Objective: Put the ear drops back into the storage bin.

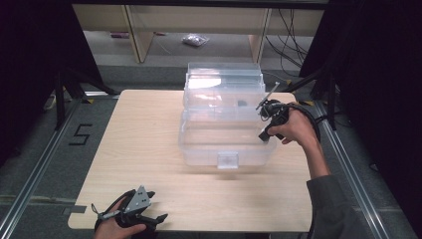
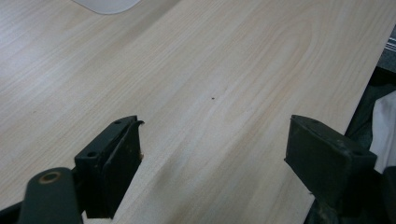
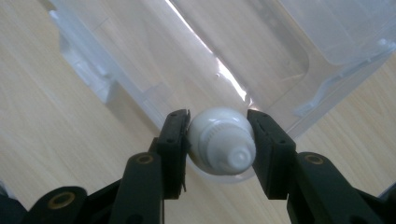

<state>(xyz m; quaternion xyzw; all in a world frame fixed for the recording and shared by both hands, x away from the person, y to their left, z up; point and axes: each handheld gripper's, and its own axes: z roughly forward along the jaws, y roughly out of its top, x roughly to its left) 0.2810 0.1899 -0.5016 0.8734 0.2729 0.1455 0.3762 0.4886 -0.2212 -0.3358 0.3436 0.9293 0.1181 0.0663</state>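
Observation:
A clear plastic box (image 1: 199, 149) with its lid standing open behind it sits in the middle of the wooden table (image 1: 144, 139). My right gripper (image 1: 264, 133) is at the box's right rim, held by a hand. In the right gripper view it (image 3: 218, 122) is shut on a small white round object with a ribbed cap (image 3: 220, 140), just above the box's wall (image 3: 261, 51). My left gripper (image 1: 156, 206) rests near the table's front left edge. Its jaws (image 2: 215, 126) stand wide apart over bare wood, with nothing between them.
The table's front edge runs just under the left hand. Behind the table are wooden shelf legs (image 1: 142, 35), cables (image 1: 291, 40) and a small bag on the floor (image 1: 195, 40). Black stands (image 1: 62, 94) flank the table. A floor mark reads 5 (image 1: 79, 134).

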